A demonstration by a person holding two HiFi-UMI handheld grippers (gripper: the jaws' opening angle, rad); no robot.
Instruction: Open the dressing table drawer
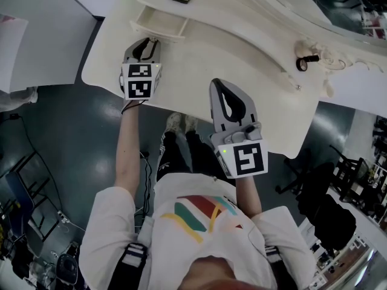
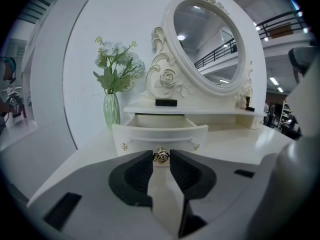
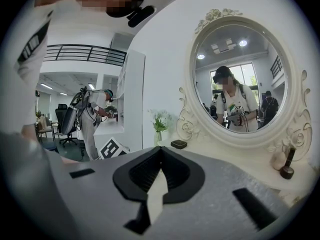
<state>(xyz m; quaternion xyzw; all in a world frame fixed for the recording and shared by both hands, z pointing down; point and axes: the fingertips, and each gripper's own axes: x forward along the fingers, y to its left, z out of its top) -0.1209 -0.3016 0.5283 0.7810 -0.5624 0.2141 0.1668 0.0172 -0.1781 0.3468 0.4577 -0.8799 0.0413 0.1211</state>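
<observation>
Drawer [image 2: 160,129] of the dressing table [image 1: 242,65] stood pulled open directly ahead of the left tongs [image 1: 149,41], whose jaws were clamped on its gold knob [image 2: 160,156]. Right tongs [image 3: 160,148] hovered over the tabletop to the right of the left pair, jaws closed on nothing. Vase of flowers [image 2: 112,111] stood beyond and left of the left tongs. Oval mirror [image 2: 207,44] rose behind the drawer.

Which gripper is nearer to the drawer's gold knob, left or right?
Left. The left gripper grips the gold knob between its jaws; the right gripper hangs well aside over the tabletop, shut and empty.
</observation>
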